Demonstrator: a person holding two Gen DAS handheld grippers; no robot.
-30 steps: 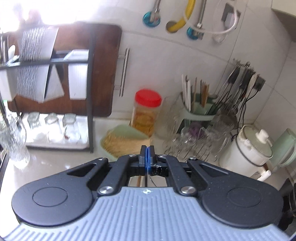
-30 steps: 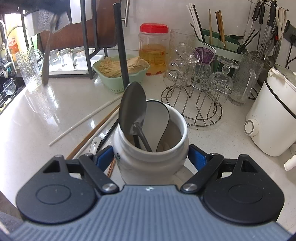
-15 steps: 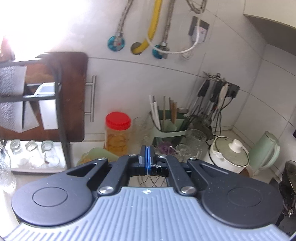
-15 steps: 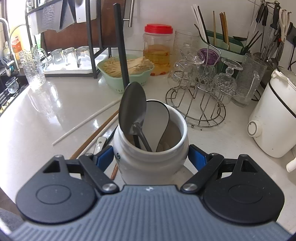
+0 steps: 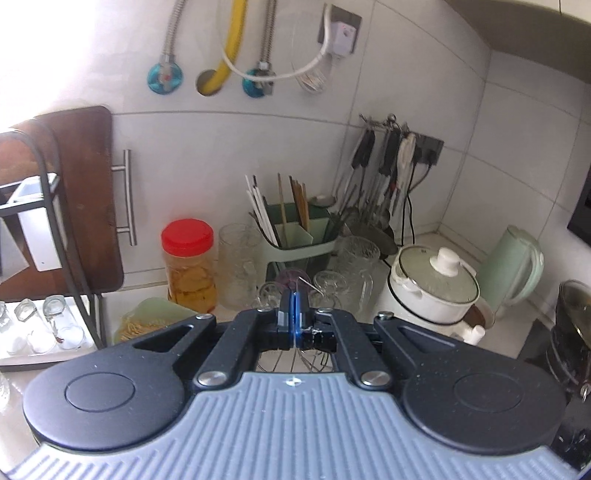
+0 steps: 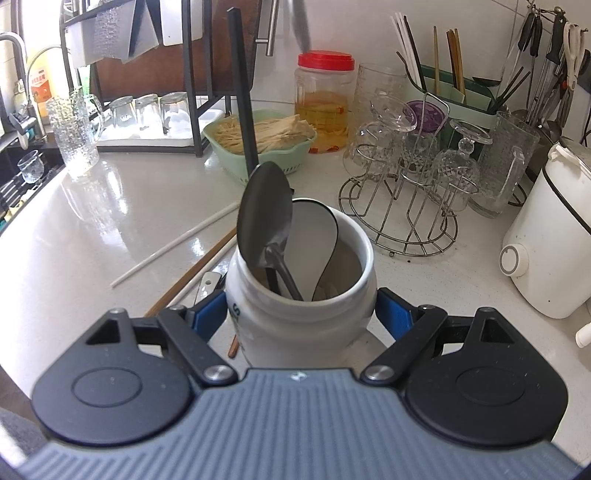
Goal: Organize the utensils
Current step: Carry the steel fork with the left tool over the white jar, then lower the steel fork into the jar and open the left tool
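Note:
My right gripper (image 6: 301, 317) is shut on a white ceramic jar (image 6: 295, 332), its blue pads (image 6: 208, 314) pressing both sides. Standing in the jar are a metal spoon (image 6: 264, 214), a white ceramic spoon (image 6: 314, 236) and a black chopstick (image 6: 242, 92). Left of the jar, a white chopstick (image 6: 177, 243) and a brown chopstick (image 6: 195, 273) lie loose on the counter. My left gripper (image 5: 293, 317) is shut high above the counter, with a thin sliver showing below its pads. A blurred grey utensil (image 6: 301, 26) hangs at the top of the right wrist view, apparently the thing it holds.
A green basket of noodles (image 6: 258, 136), a red-lidded jar (image 6: 325, 99) and a wire rack of glasses (image 6: 406, 184) stand behind the white jar. A green caddy with chopsticks (image 5: 295, 236) sits by the wall, a white cooker (image 6: 554, 229) at right, a dish rack (image 6: 147, 110) at left.
The left gripper has swung to the right and risen a little, staying shut; the hanging grey utensil went from the upper left to the upper middle of the right wrist view. The right gripper kept still.

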